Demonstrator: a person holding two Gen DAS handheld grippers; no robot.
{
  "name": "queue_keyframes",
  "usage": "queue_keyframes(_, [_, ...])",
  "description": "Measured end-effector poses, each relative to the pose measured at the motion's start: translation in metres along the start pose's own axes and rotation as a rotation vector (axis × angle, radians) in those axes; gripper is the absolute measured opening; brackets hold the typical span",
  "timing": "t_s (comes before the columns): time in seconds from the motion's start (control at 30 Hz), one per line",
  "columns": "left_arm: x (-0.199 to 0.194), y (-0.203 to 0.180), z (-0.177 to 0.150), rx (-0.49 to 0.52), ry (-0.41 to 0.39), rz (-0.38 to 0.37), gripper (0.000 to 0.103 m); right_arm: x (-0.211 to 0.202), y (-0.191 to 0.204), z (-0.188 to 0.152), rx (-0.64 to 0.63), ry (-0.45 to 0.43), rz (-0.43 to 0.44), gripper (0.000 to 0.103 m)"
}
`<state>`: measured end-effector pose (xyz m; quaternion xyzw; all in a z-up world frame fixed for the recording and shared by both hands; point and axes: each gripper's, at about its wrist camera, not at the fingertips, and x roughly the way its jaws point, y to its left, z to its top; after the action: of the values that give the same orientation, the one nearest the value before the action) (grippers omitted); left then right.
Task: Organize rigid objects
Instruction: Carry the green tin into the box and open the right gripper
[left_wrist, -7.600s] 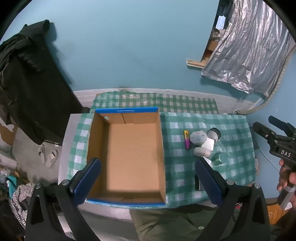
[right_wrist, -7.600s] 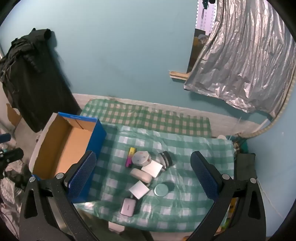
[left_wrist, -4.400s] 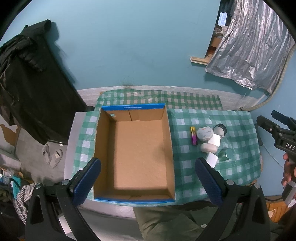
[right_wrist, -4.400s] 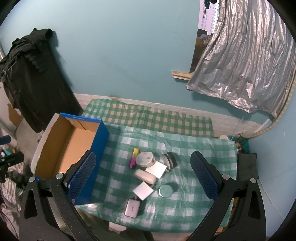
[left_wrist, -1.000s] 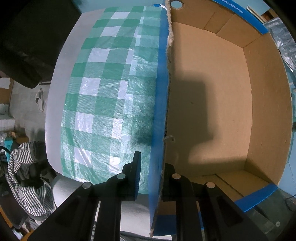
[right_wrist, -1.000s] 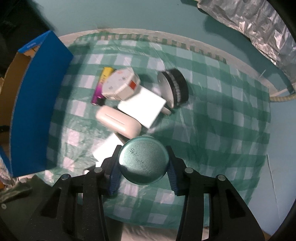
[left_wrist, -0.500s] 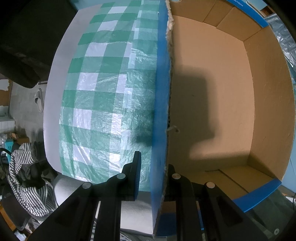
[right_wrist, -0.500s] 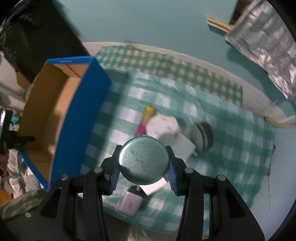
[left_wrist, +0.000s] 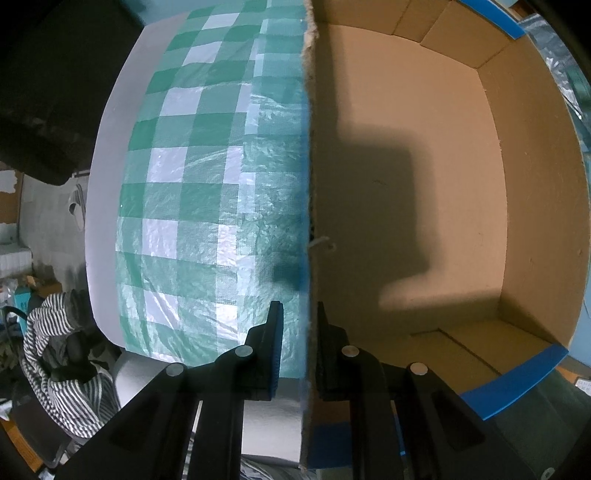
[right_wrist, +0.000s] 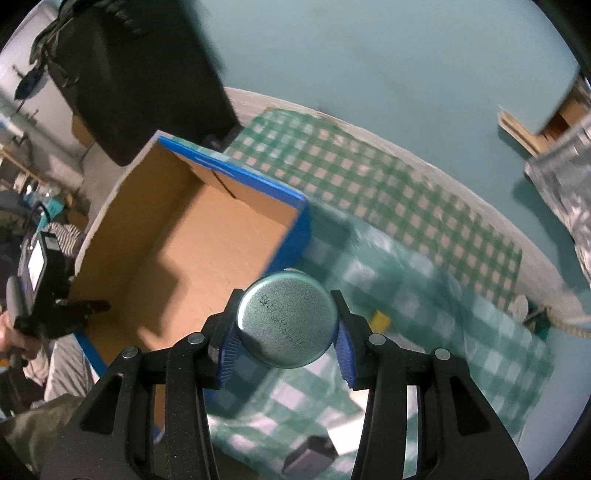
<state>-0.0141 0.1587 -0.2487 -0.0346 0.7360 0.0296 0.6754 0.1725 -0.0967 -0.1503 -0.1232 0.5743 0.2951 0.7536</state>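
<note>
My left gripper (left_wrist: 300, 325) is shut on the left wall (left_wrist: 309, 184) of the open cardboard box, one finger outside and one inside; the box is bare inside. It also shows in the right wrist view (right_wrist: 85, 306) at the box's near left edge. My right gripper (right_wrist: 286, 339) is shut on a round teal metal tin (right_wrist: 286, 323), held in the air above the tablecloth just right of the box (right_wrist: 207, 251). A yellow object (right_wrist: 380, 319) shows partly behind the right finger. A grey case (right_wrist: 310, 459) lies below the tin.
A green checked cloth (right_wrist: 406, 229) covers the table. A black garment (right_wrist: 140, 74) hangs on the wall behind the box. Silver foil sheeting (right_wrist: 569, 173) hangs at the right. A striped cloth (left_wrist: 55, 354) lies off the table's left edge.
My right gripper has carried the tin up and left from the pile of objects toward the box. My left gripper has stayed clamped on the box wall.
</note>
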Motion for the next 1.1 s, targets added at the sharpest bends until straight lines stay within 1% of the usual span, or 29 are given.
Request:
queue_keyframes(0.23, [-0.004, 0.006, -0.004, -0.010, -0.017, -0.013, 0.014, 0.022, 0.024, 0.030, -0.069, 0.019, 0.027, 0.044])
queue_keyframes(0.43, [-0.004, 0.008, -0.003, -0.030, -0.016, -0.022, 0.014, 0.051, 0.039, 0.048, -0.119, 0.052, 0.021, 0.044])
queue_keyframes(0.57, [-0.006, 0.010, -0.002, -0.042, -0.024, -0.033, 0.014, 0.071, 0.045, 0.053, -0.144, 0.087, 0.019, 0.044])
queue_keyframes(0.83, [-0.003, 0.015, -0.002, -0.055, -0.022, -0.045, 0.014, 0.109, 0.051, 0.055, -0.179, 0.161, -0.021, 0.044])
queue_keyframes(0.97, [-0.002, 0.015, -0.002, -0.053, -0.023, -0.042, 0.014, 0.117, 0.054, 0.057, -0.201, 0.166, -0.041, 0.044])
queue_keyframes(1.1, [-0.002, 0.016, -0.003, -0.063, -0.022, -0.053, 0.014, 0.120, 0.056, 0.061, -0.199, 0.165, -0.066, 0.044])
